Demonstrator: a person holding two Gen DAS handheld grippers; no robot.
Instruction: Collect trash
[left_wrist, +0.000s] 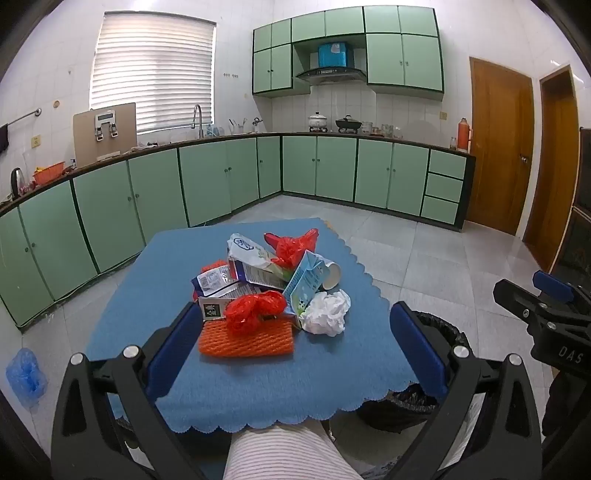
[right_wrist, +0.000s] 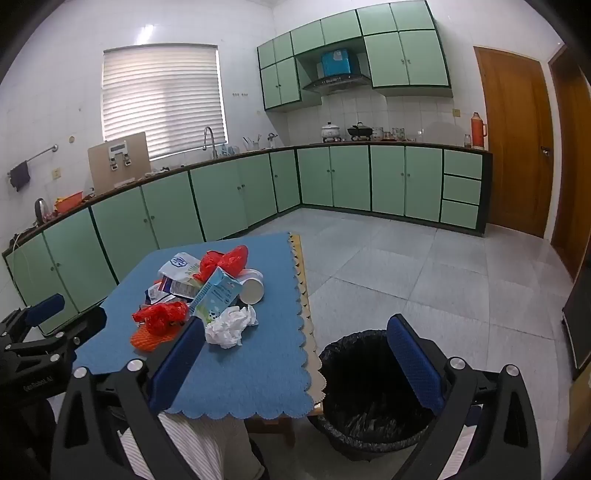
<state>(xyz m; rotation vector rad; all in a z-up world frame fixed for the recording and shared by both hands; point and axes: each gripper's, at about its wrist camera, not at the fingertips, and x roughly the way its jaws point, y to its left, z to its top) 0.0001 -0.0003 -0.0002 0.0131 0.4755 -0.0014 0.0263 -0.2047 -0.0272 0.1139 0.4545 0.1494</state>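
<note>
Both claws wide and empty: left gripper (left_wrist: 295, 345) has orange foam net (left_wrist: 246, 339) dead ahead between its fingers, so push forward, pinch low, then swing right to bin (right_wrist: 369, 391) under right gripper (right_wrist: 295, 363).

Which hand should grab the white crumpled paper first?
Probably right: the right hand-held gripper is open, with the white crumpled paper beside its left finger and the trash bin right beneath.
</note>
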